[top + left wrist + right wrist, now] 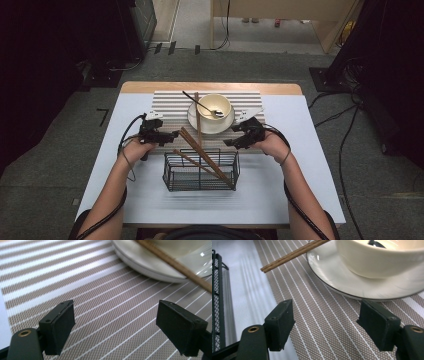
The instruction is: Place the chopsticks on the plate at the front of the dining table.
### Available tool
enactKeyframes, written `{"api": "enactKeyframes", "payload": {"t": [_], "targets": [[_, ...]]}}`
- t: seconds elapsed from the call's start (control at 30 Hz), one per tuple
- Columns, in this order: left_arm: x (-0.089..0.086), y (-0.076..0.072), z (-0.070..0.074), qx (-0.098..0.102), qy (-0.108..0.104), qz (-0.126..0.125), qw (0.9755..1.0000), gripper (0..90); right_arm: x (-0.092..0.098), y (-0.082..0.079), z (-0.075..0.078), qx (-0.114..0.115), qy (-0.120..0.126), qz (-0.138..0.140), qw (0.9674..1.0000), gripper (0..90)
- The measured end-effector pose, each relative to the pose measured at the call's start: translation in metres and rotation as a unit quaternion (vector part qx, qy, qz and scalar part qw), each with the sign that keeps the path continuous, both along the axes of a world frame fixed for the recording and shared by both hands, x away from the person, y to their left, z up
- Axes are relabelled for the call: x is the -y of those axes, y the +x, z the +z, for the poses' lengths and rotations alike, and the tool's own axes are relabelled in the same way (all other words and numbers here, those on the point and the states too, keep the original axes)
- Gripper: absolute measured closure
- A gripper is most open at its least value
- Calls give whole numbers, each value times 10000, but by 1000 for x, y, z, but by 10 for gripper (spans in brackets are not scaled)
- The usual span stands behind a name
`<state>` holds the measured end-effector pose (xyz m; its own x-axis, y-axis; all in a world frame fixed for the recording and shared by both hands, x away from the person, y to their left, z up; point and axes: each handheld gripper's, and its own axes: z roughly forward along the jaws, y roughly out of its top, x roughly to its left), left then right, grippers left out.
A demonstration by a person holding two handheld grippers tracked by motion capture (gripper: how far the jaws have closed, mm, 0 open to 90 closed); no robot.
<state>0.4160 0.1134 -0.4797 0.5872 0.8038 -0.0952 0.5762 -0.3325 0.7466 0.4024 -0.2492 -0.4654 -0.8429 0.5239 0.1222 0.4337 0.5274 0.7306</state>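
Both tools, left and right, gape empty beside the saucer; next move: grasping its chopstick.

Left gripper: left of the bowl, jaws apart, nothing between, pointing toward it. Right gripper: right of the bowl, jaws apart, nothing between, angled inward. Forearms below, converging.

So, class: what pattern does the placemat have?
Placemat: brown-and-white stripes, clearest in the left gripper view.
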Motion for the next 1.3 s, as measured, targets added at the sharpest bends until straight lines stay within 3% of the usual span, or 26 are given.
{"api": "enactKeyframes", "payload": {"t": [0.17,0.4,0.6,0.8,1.07,1.13,1.23,1.3], "targets": [[-7,2,-4,-60,-9,97,9999,156,10,4,-7,16,-29,-170,9999,282],[-15,3,-8,94,145,87,9998,161,22,8,-15,-41,7,-343,9994,279],[-21,5,-12,23,119,177,9998,161,31,10,-21,-91,-57,-503,9987,279],[-28,6,-15,36,259,210,9994,161,39,12,-24,-29,-81,-627,9980,274],[-31,6,-17,103,282,168,9994,159,48,15,-30,7,-76,-733,9973,264],[-31,6,-17,103,279,164,9994,159,48,15,-32,119,-121,-763,9969,260],[-29,6,-17,106,349,112,9993,133,48,12,-36,180,-3,-586,9981,128],[-28,5,-18,133,397,119,9991,131,47,12,-37,203,-45,-534,9984,123]]}}
